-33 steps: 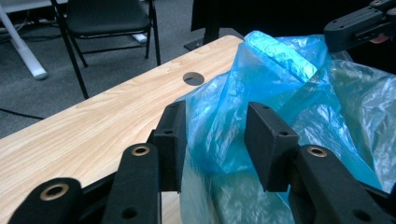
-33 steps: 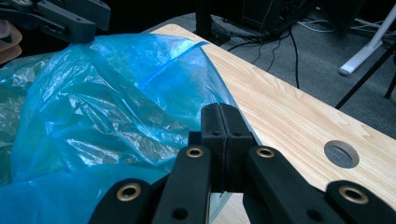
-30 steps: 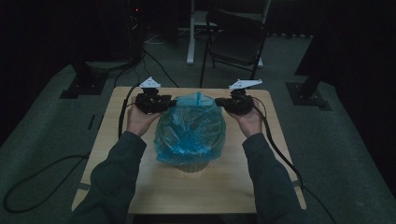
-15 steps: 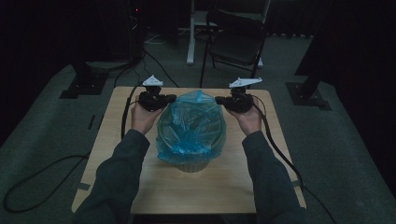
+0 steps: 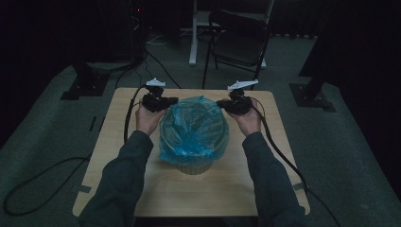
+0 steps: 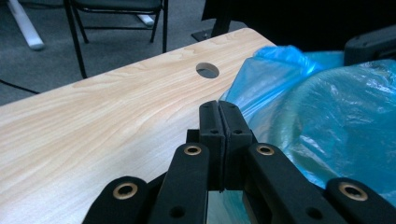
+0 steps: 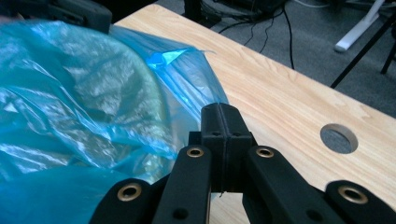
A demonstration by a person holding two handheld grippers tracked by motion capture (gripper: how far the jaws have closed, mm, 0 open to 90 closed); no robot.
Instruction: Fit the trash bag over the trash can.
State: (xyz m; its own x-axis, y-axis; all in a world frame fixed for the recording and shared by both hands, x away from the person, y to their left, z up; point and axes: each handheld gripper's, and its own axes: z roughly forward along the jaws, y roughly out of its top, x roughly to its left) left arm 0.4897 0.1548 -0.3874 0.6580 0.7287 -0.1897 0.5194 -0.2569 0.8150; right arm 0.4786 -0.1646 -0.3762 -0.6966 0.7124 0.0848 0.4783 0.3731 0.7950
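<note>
High view has the blue plastic bag [image 5: 194, 126] draped over a small basket [image 5: 193, 166] mid-counter [image 5: 113, 189], with the left gripper [image 5: 165, 101] and right gripper [image 5: 223, 105] at opposite rim edges, fingers pinched closed, the left having just been closing, apparently gripping film to stretch the liner down evenly.

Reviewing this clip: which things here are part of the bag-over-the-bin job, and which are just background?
In the job:
- blue plastic bag
- small bin under it
- left claw, shut at the bag's edge
- right claw, shut at the opposite edge

Just around:
- wooden table
- folding chair
- floor cables
</note>
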